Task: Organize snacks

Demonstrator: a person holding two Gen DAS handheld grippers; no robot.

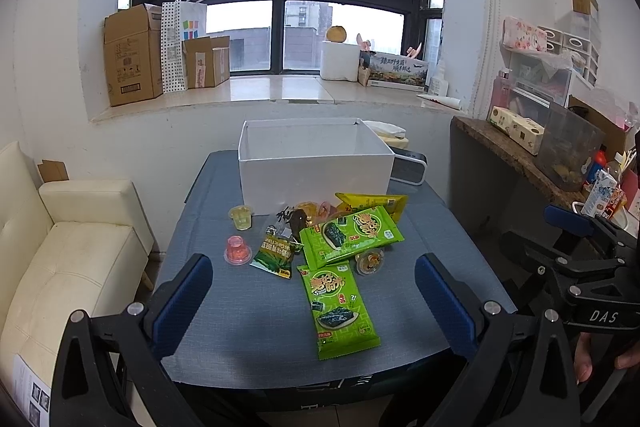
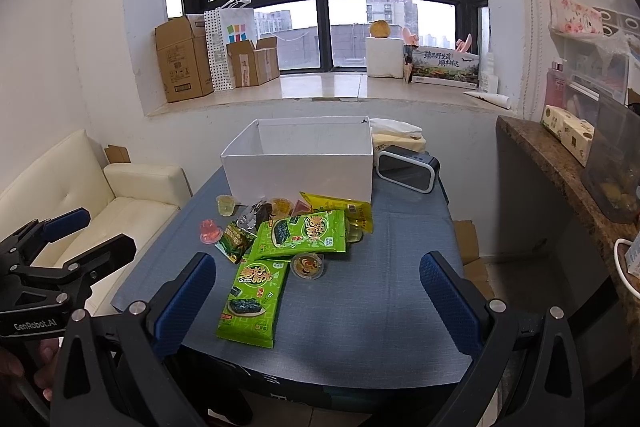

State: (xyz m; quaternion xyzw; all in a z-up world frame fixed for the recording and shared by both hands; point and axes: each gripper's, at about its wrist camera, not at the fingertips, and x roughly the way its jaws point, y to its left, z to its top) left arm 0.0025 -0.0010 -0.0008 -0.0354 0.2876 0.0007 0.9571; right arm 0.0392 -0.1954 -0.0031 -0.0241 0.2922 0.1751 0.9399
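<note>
The left hand-held gripper [image 1: 314,301] had its blue-padded jaws wide apart and empty in the lower part of its own view, above the near edge of the tabletop [image 1: 248,339]. The right hand-held gripper [image 2: 318,301] sat the same way in its view, jaws apart and holding nothing.

The snacks lay in a loose pile mid-frame, in front of an open white box [image 1: 316,171] that stood at the far side of the tabletop. A green seaweed pack [image 1: 340,307] lay nearest the camera, apart from the pile's top pack [image 1: 352,233], which rested tilted over other items. A red jelly cup [image 1: 237,250] and a pale green jelly cup [image 1: 241,218] stood at the pile's left; an orange cup [image 1: 370,261] sat just beside the top pack. A yellow bag [image 1: 376,205] poked out behind.

The right wrist view showed a dark clock [image 2: 408,169] fully, right of the box; the left view caught only its edge. Each view showed the other gripper at its frame edge, and fingers [image 1: 588,359] gripping the handle in the lower right of the left view.
</note>
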